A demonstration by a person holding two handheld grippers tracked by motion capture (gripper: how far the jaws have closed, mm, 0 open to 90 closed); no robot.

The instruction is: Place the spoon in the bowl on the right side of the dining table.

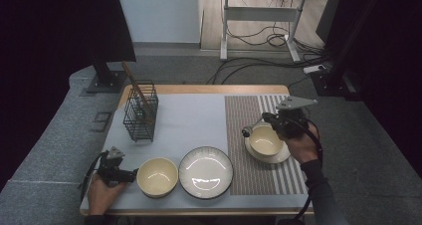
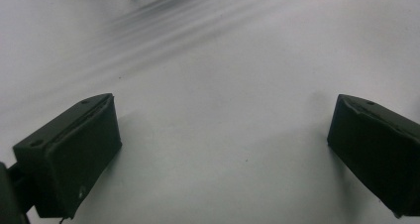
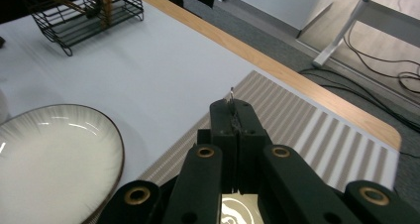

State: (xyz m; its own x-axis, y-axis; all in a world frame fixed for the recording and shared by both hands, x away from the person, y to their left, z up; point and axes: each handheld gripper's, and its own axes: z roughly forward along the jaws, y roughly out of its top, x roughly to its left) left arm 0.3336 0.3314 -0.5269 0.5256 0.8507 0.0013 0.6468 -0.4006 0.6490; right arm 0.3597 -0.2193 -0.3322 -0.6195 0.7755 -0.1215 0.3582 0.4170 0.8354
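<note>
1. Right claw (image 1: 255, 129): jaws pressed together on a thin metal piece, its tip showing above them in the right gripper view (too little shows to name it); it hangs over the cup's near-left rim.
2. Cup (image 1: 266, 140): cream, upright on a saucer (image 1: 281, 156), on the striped placemat (image 1: 249, 175) at the tabletop's right.
3. Left claw (image 1: 133, 174): jaws wide apart with nothing between them, low over the pale mat (image 2: 223, 85); its tips sit just beside the bowl.
4. Bowl (image 1: 157, 176): cream, at the near left.
5. Plate (image 1: 206, 171): between bowl and placemat.
6. Wire basket (image 1: 141, 110): far left, holding wooden sticks.
</note>
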